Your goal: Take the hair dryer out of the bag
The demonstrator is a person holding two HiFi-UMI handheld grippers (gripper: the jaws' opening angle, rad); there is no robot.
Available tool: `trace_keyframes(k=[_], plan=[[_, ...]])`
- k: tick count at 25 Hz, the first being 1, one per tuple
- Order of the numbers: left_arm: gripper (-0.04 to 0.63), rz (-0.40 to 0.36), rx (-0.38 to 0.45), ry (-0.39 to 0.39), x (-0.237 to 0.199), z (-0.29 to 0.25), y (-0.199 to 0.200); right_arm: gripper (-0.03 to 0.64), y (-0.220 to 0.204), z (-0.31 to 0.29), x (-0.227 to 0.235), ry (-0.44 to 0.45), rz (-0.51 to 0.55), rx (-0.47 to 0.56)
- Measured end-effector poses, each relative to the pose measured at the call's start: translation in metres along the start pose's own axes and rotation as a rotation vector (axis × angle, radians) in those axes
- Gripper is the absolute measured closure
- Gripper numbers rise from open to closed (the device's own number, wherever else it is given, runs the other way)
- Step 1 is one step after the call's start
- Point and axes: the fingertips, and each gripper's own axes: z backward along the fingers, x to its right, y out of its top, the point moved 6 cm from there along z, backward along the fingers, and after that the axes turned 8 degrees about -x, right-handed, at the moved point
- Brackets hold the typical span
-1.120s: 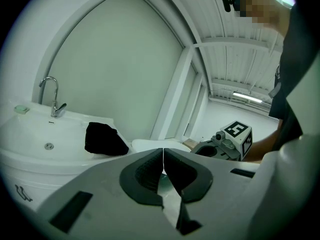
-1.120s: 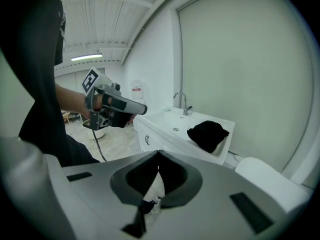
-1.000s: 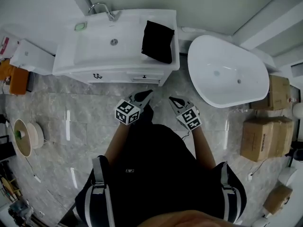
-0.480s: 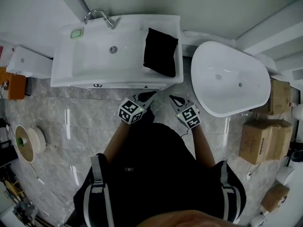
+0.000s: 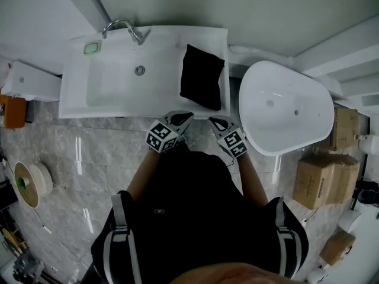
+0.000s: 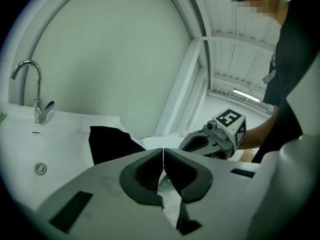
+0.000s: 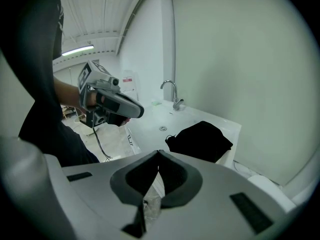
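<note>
At the bench (image 5: 77,106), change: a second ago both tips hung over the floor, short of the front edge. Now they reach that edge and the bag sits closer ahead.
Meaning: the approach is nearly done, judging by the gap left. Nothing is grasped yet, and the jaws must part before any grab.
Bag (image 5: 202,77): black, lying on the bench's right part beside the basin (image 5: 118,78). No hand-held gripper touches it.
Hair dryer: seen in no view, so presumably inside the bag.
Left hand-held gripper (image 5: 185,117): jaws fully closed, pads meeting, nothing between them. It points at the bag's near edge.
Right hand-held gripper (image 5: 213,121): likewise closed and empty, just right of the left one.
Head view only: the whole layout from above, with the tap (image 5: 127,28) far left, the bag in the middle and the tub (image 5: 284,108) at right.
Left gripper view only: its pads meeting along a thin seam, and the bag low behind them.
Right gripper view only: the bag's crumpled top, and a small loop, maybe a drawstring, at its near corner.
</note>
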Motion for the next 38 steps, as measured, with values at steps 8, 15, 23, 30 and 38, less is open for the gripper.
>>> trace_keyframes(k=[8,15,23,30,38], plan=[[0.578,0.028,-0.005,0.033,-0.026,-0.001,0.005,0.557,0.002,-0.028,0.022,0.054,0.027,-0.053],[0.578,0.077,-0.017,0.129,-0.031,-0.013,0.006,0.547,-0.006,-0.066,0.054,0.143,0.248,-0.191],[0.578,0.209,0.047,0.311,-0.030,-0.024,0.012,0.398,-0.015,-0.092,0.075,0.202,0.427,-0.272],[0.578,0.219,0.037,0.356,-0.025,-0.034,0.019,0.360,-0.022,-0.115,0.075,0.122,0.685,-0.290],[0.578,0.262,0.058,0.384,-0.032,-0.034,0.009,0.537,-0.008,-0.115,0.085,0.183,0.494,-0.308]])
